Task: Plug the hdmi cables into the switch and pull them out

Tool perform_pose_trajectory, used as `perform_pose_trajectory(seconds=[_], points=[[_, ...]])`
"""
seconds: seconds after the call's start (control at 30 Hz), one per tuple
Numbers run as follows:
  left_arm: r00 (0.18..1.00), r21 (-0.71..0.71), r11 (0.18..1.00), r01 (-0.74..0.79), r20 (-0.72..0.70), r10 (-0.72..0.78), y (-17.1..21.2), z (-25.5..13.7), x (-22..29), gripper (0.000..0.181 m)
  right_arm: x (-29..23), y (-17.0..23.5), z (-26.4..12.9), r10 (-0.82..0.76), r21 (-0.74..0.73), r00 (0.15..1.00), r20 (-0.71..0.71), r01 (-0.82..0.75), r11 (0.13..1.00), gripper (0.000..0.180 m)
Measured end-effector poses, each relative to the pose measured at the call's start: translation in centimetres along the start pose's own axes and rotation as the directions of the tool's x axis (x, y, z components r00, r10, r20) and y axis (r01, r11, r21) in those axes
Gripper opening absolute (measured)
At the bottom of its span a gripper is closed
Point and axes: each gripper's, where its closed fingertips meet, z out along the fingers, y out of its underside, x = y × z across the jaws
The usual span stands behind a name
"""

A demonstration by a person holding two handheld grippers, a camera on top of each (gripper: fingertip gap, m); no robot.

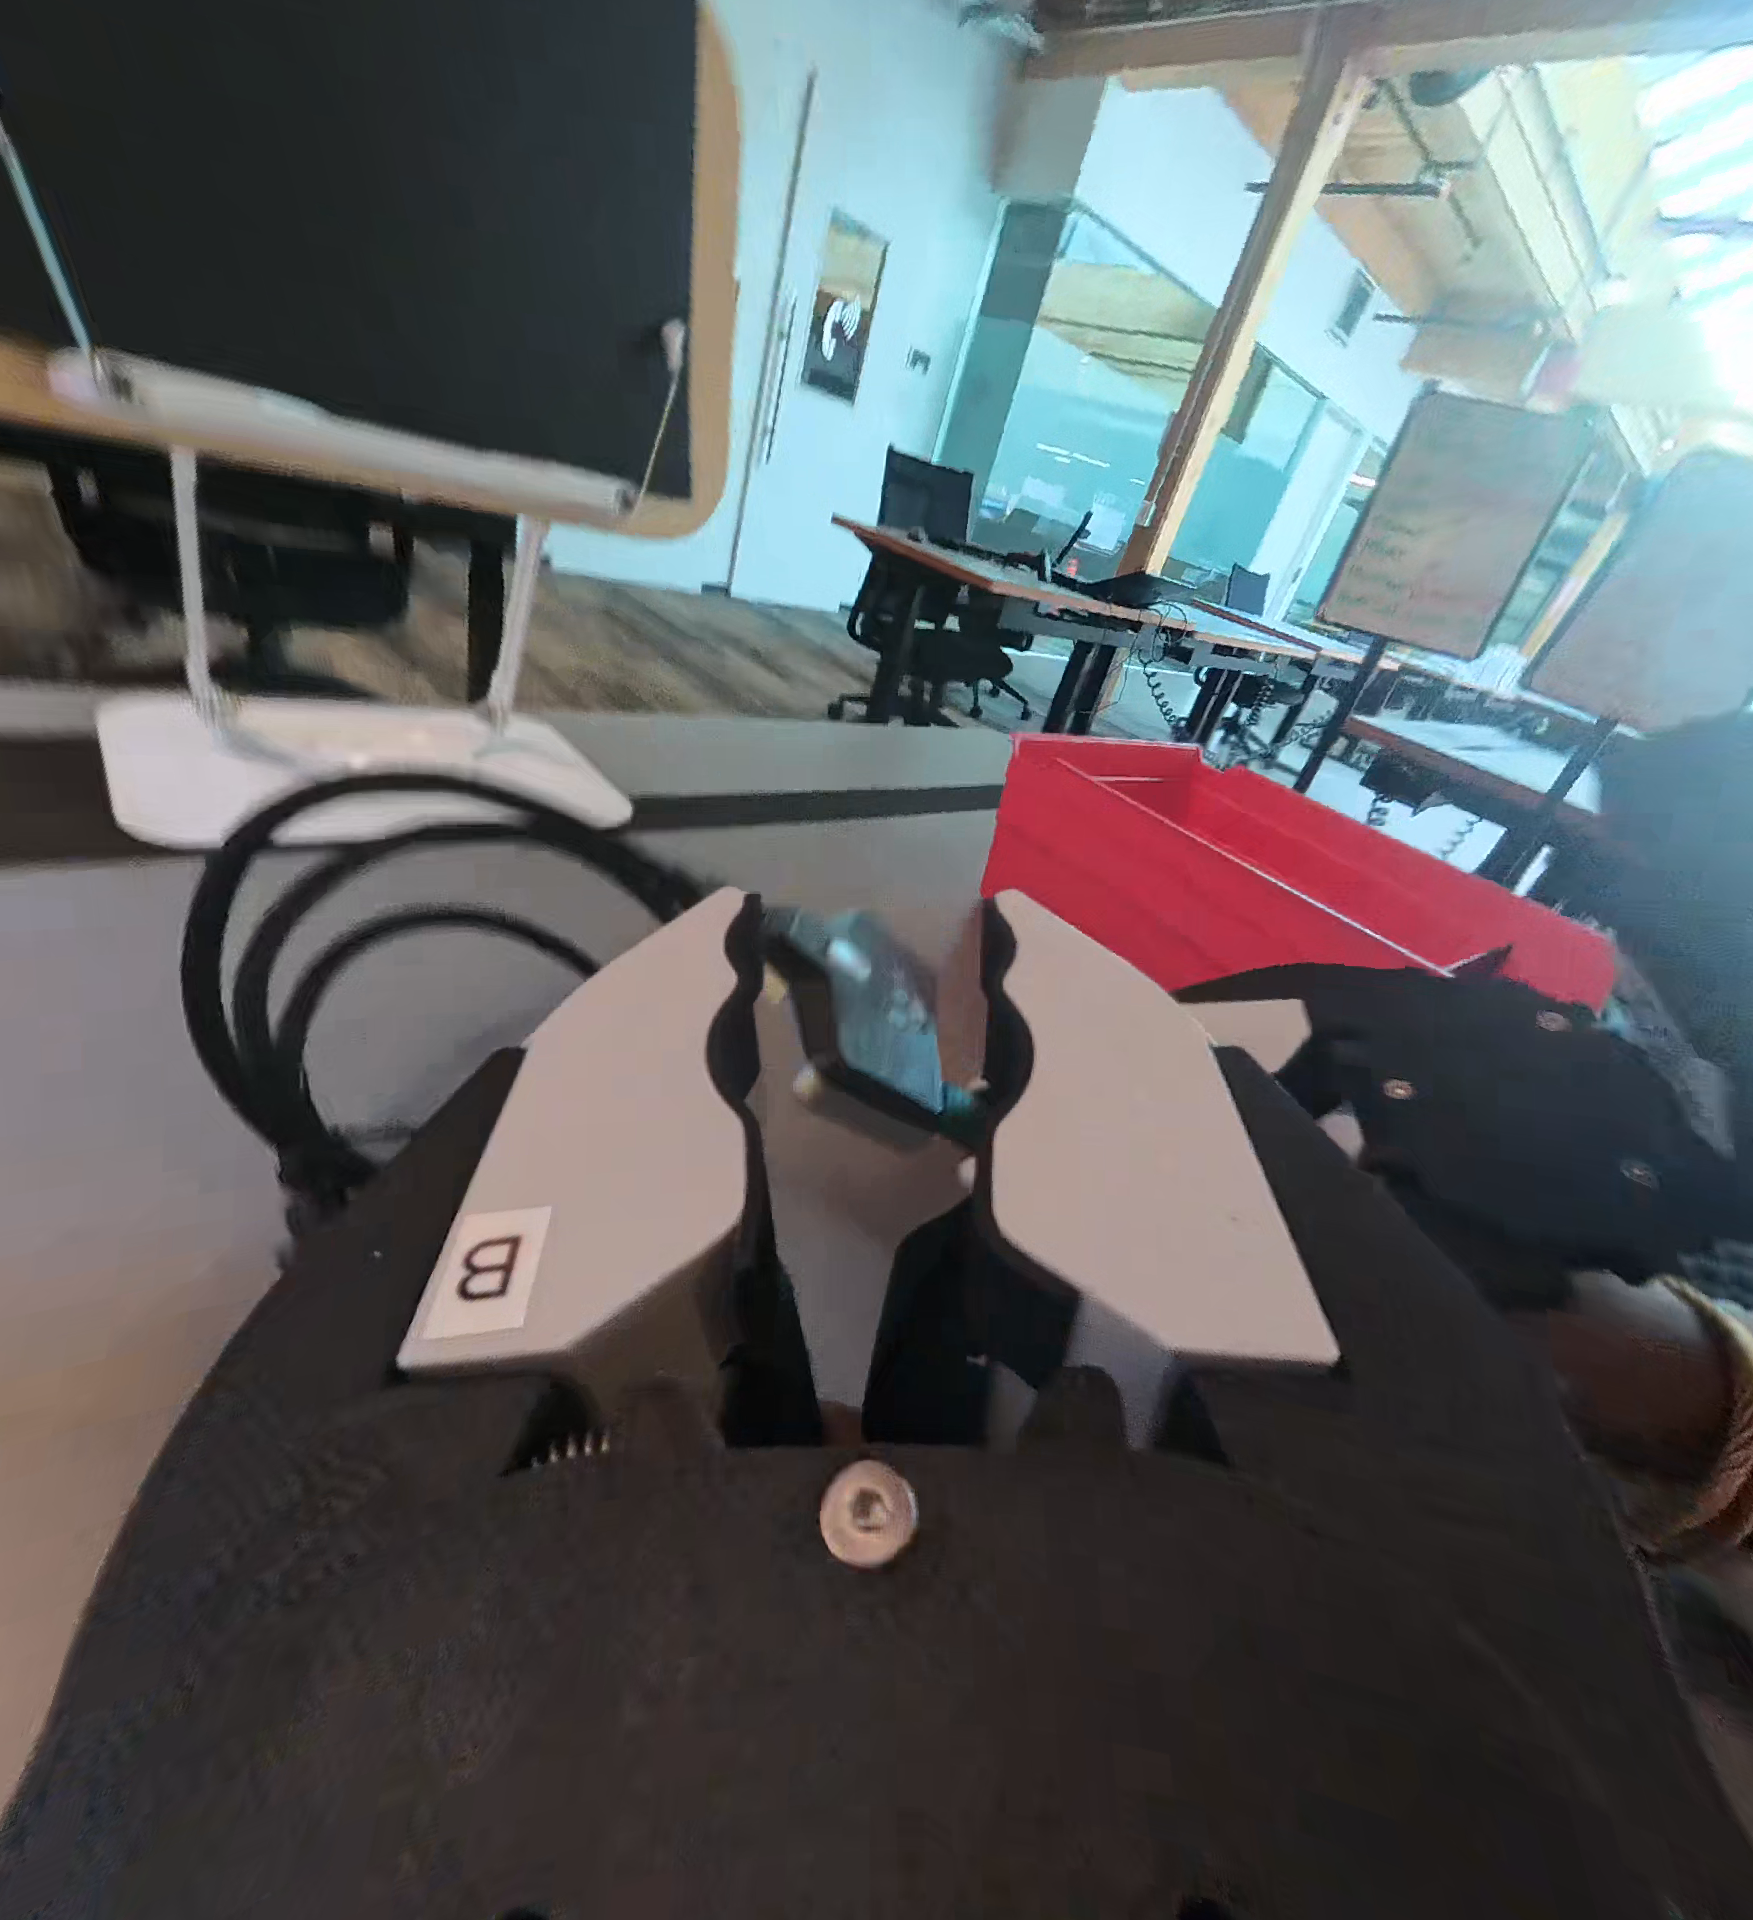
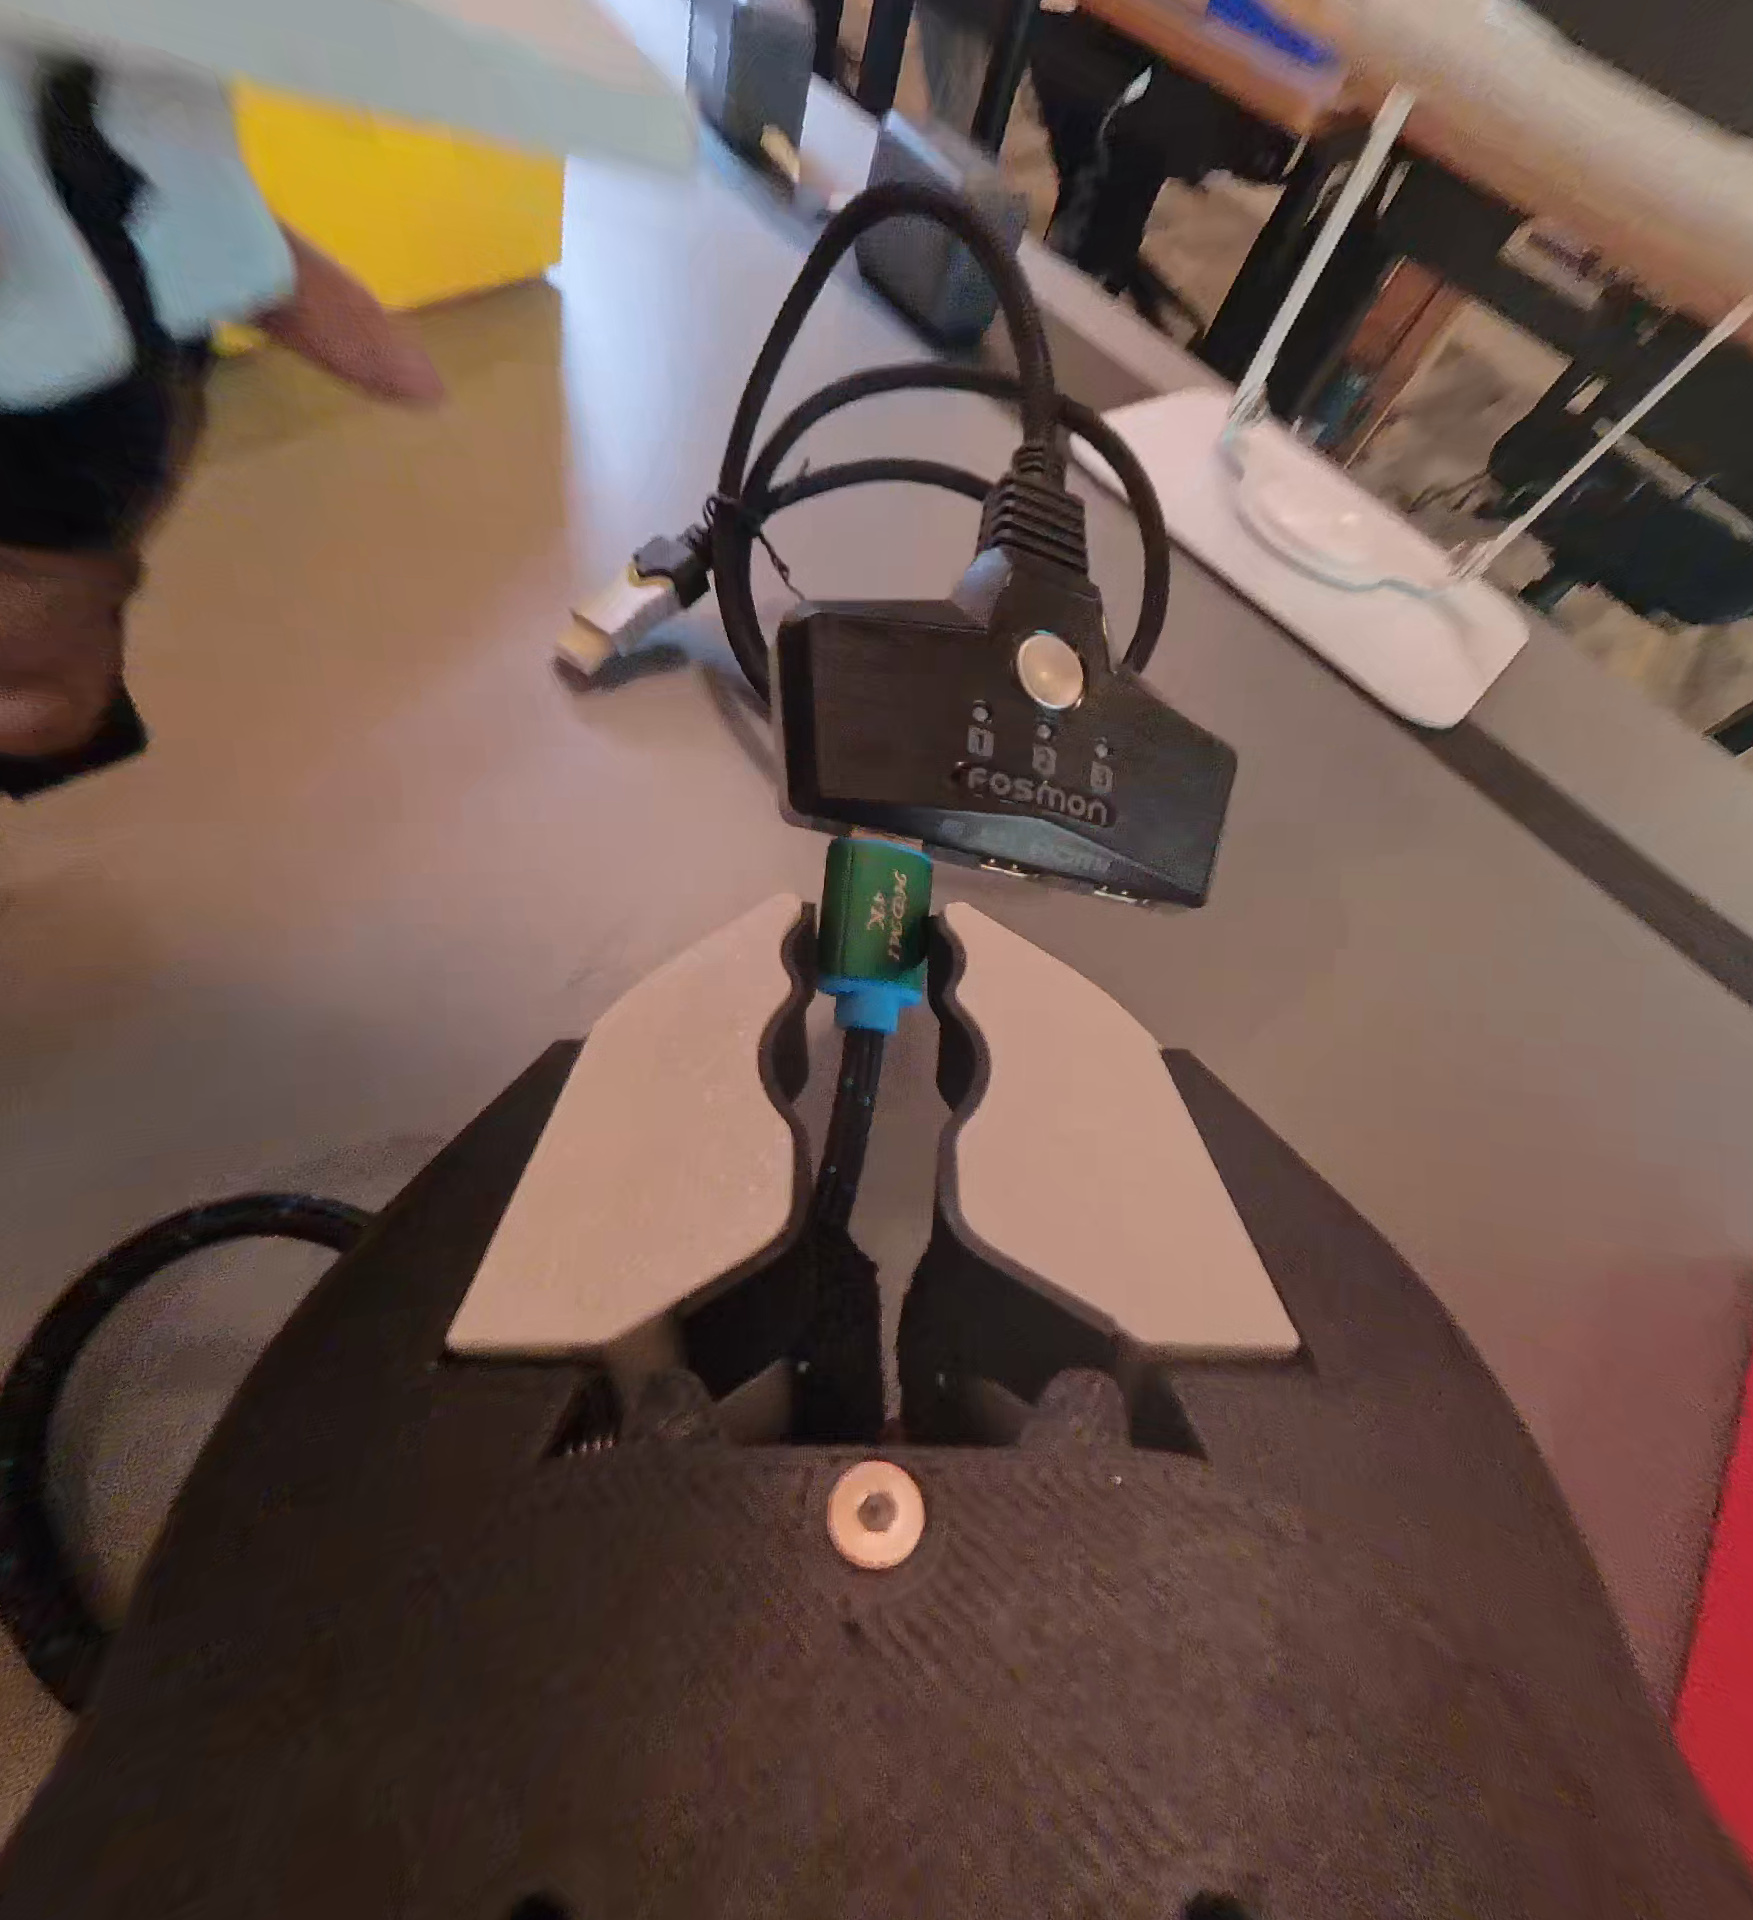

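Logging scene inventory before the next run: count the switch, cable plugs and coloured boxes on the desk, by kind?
Switch: 1, black switch
Cable plugs: 2, green plug seated in the switch, silver plug loose on the desk
Boxes: 2, red box, yellow box
Total: 5

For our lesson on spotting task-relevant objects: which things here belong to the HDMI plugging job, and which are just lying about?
Belongs to the job:
- HDMI switch
- green HDMI plug, held by right gripper
- switch's own braided cable with silver plug
- left gripper

Lying about:
- red bin
- yellow box
- white stand base
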Motion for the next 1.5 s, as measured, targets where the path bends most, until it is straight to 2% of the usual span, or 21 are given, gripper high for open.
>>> perform_pose_trajectory(seconds=[0.07, 0.13, 0.23, 0.3, 0.37, 0.47, 0.53, 0.57, 0.6, 0.7, 0.77, 0.97, 1.03, 1.13, 1.27, 1.43, 1.5], points=[[0.995, 0.026, 0.996, -0.086, -0.039, 0.087, -0.6, -0.4, 1.5, 0.044, -0.2, 0.8, 0.4, -0.018, -0.049, 1.0, 0.01, 0.019, 0.999, 0.018], [0.984, 0.032, 0.986, -0.161, -0.067, 0.163, -1.0, -1.1, 2.8, 0.05, 0.1, 0.5, 0.2, -0.049, -0.024, 0.999, -0.012, 0.049, 0.998, 0.015], [0.971, 0.083, 0.974, -0.21, -0.101, 0.218, -2.6, -3.6, 4.2, 0.053, 0.4, -1.8, -1.1, -0.007, 0.112, 1.0, -0.003, 0.007, 0.994, 0.018], [0.966, 0.082, 0.967, -0.24, -0.078, 0.246, -4.0, -6.1, 3.4, 0.053, 0.7, -3.6, -2.2, 0.06, 0.237, 0.998, 0.031, -0.066, 0.969, 0.021], [0.959, -0.025, 0.959, -0.283, -0.002, 0.283, -4.9, -8.9, 0.4, 0.053, 1.2, -4.9, -3.2, 0.117, 0.345, 0.992, 0.055, -0.129, 0.93, 0.022], [0.886, -0.315, 0.898, -0.308, 0.25, 0.391, -5.7, -14.6, -8.0, 0.053, 1.6, -5.7, -3.8, 0.181, 0.407, 0.979, 0.095, -0.204, 0.89, 0.021], [0.742, -0.523, 0.82, -0.231, 0.451, 0.496, -5.9, -19.9, -15.0, 0.052, 1.7, -5.5, -3.6, 0.204, 0.404, 0.972, 0.114, -0.233, 0.885, 0.022], [0.666, -0.615, 0.768, -0.18, 0.498, 0.555, -5.6, -22.4, -17.8, 0.051, 1.7, -5.4, -3.5, 0.209, 0.399, 0.971, 0.116, -0.239, 0.886, 0.021], [0.63, -0.683, 0.719, -0.128, 0.504, 0.591, -4.9, -24.3, -19.8, 0.046, 1.7, -5.3, -3.3, 0.211, 0.394, 0.971, 0.114, -0.239, 0.888, 0.021], [0.638, -0.788, 0.615, 0.031, 0.49, 0.595, -1.8, -26.7, -23.4, 0.045, 1.1, -5.4, -3.1, 0.194, 0.388, 0.973, 0.124, -0.228, 0.893, 0.021], [0.606, -0.833, 0.551, 0.059, 0.468, 0.643, -0.7, -27.0, -24.9, 0.045, 0.9, -5.7, -3.4, 0.174, 0.405, 0.978, 0.117, -0.207, 0.891, 0.021], [0.569, -0.889, 0.429, 0.158, 0.437, 0.696, 2.3, -27.1, -27.9, 0.046, 1.3, -5.7, -3.5, 0.175, 0.414, 0.979, 0.102, -0.202, 0.888, 0.02], [0.537, -0.895, 0.408, 0.181, 0.438, 0.721, 2.7, -27.7, -28.9, 0.037, 1.4, -5.7, -3.5, 0.18, 0.413, 0.978, 0.105, -0.208, 0.887, 0.019], [0.462, -0.892, 0.418, 0.172, 0.448, 0.765, 2.3, -28.6, -29.6, 0.008, 1.3, -5.9, -3.6, 0.168, 0.421, 0.981, 0.094, -0.192, 0.886, 0.019], [0.411, -0.852, 0.518, 0.073, 0.499, 0.763, -0.7, -28.5, -27.4, 0.007, 1.2, -5.9, -3.5, 0.144, 0.422, 0.986, 0.078, -0.164, 0.892, 0.019], [0.317, -0.74, 0.66, -0.126, 0.6, 0.734, -8.6, -27.9, -22.9, 0.007, 0.9, -5.7, -3.3, 0.129, 0.419, 0.989, 0.077, -0.149, 0.896, 0.019], [0.325, -0.65, 0.714, -0.259, 0.638, 0.698, -11.9, -26.6, -20.6, 0.008, 0.8, -5.9, -3.4, 0.122, 0.428, 0.989, 0.087, -0.147, 0.891, 0.019]])
